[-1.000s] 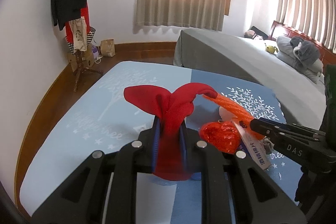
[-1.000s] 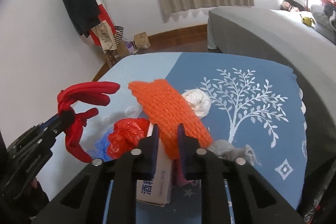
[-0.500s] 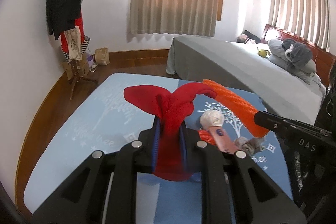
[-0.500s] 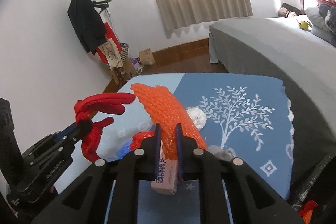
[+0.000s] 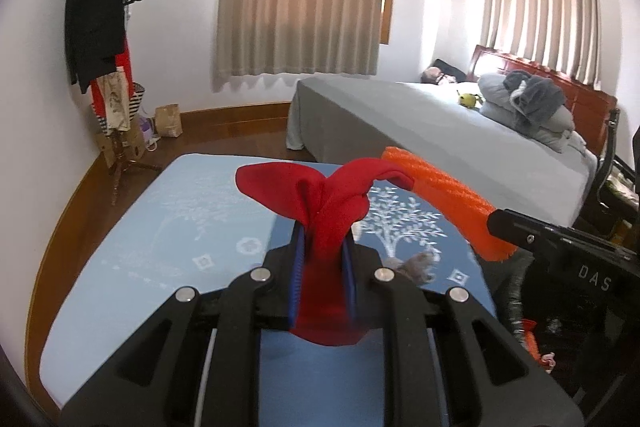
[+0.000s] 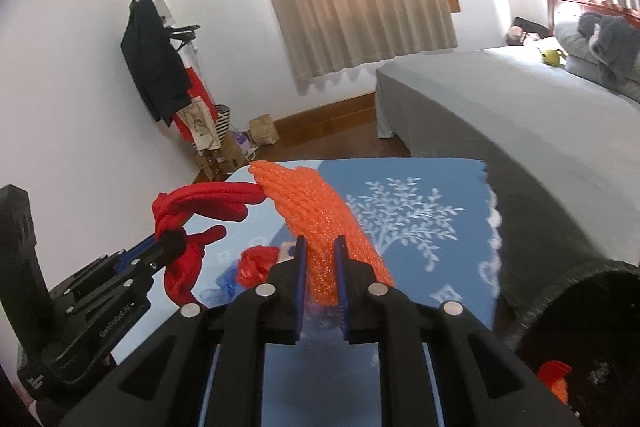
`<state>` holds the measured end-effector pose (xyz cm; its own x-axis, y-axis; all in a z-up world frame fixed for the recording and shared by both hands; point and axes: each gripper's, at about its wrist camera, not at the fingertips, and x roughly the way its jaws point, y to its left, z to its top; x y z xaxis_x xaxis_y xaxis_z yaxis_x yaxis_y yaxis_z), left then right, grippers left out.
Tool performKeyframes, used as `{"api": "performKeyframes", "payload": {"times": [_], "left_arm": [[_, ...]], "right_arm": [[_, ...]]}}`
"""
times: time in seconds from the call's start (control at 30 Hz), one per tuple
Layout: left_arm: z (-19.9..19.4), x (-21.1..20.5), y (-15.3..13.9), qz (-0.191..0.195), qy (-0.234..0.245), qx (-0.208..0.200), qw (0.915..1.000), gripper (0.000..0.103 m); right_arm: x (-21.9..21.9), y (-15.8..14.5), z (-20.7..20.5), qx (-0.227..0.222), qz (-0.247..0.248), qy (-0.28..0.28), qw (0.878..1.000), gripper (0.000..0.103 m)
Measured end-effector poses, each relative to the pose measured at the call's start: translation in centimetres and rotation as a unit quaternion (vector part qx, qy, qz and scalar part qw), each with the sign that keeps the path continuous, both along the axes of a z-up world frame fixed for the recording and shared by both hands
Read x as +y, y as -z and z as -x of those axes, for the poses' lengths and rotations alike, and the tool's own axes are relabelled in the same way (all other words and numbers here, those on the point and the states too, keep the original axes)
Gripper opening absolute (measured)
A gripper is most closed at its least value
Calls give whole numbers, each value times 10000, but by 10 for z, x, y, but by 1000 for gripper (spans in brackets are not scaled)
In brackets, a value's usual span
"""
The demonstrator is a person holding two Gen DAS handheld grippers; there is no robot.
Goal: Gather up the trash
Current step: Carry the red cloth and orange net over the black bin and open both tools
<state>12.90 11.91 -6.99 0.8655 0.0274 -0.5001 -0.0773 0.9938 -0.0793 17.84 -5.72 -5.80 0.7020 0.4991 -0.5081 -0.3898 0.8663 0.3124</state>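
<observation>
My left gripper (image 5: 323, 243) is shut on a knotted red cloth strip (image 5: 320, 195), held above the blue tablecloth (image 5: 160, 227). My right gripper (image 6: 320, 251) is shut on an orange foam net sleeve (image 6: 316, 211), also held in the air. The two pieces meet tip to tip. From the right wrist the left gripper (image 6: 170, 241) shows at the left with the red cloth (image 6: 208, 203). From the left wrist the right gripper (image 5: 494, 223) enters at the right with the orange net (image 5: 448, 199). On the cloth lie a red crumpled wrapper (image 6: 258, 263), a blue wrapper (image 6: 224, 281) and a grey wad (image 5: 416, 263).
A black bag (image 6: 580, 307) opens at the lower right beside the table, with red and orange scraps (image 6: 554, 375) inside. A grey bed (image 5: 420, 131) stands behind the table. A coat stand (image 5: 112, 67) with bags at its foot is against the left wall.
Both grippers have risen and drawn back with their pieces still held. The table's litter has slid low in view; the white wad and the box are no longer seen. The black bag has come into view.
</observation>
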Motion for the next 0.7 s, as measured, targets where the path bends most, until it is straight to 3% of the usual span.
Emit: {"api": "performKeyframes", "payload": {"times": [0.37,0.7], "left_arm": [[6,-68,0,108,726,-45,9973,16],[12,-146,4,125,1632,-90,9865,16]], "right_arm": [[-76,-3,36,-8,165,709,9973,13],[-153,6,72,103,347,1537,9875,13]]}}
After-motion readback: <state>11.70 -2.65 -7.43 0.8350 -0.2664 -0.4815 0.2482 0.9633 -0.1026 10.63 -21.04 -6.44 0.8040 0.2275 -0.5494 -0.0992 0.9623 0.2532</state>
